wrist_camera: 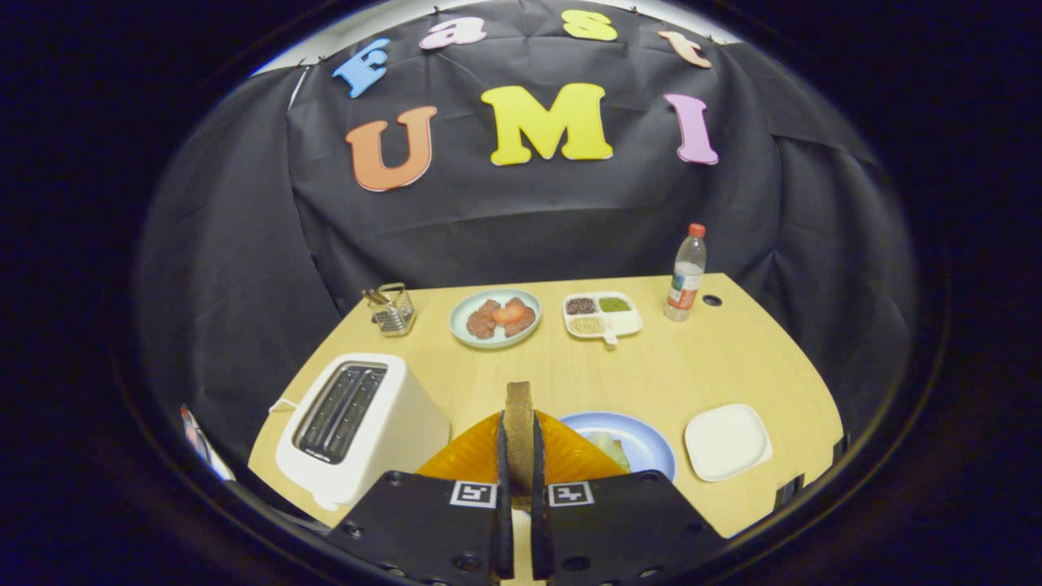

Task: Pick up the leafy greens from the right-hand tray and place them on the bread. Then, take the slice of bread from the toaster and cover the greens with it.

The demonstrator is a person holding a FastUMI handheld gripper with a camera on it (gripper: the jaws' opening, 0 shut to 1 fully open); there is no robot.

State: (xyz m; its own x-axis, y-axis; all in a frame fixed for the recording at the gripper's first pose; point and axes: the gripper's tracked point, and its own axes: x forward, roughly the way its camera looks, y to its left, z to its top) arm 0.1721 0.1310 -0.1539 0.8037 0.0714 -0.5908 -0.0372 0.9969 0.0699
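My gripper [518, 456] is shut on a slice of bread [518, 419], held upright on edge between the fingers. Just beyond the fingers on the right lies a blue plate [643, 443] with pale leafy greens [606, 446] on it, partly hidden by the fingers. The white toaster [358, 423] stands to the left of the fingers, both of its slots dark. A white square tray [727, 442] sits to the right of the blue plate with nothing on it.
At the back of the wooden table [692, 366] are a metal utensil holder [392, 310], a plate of meat and tomato [495, 318], a divided white dish [602, 316] and a bottle [686, 274]. Black cloth walls the booth.
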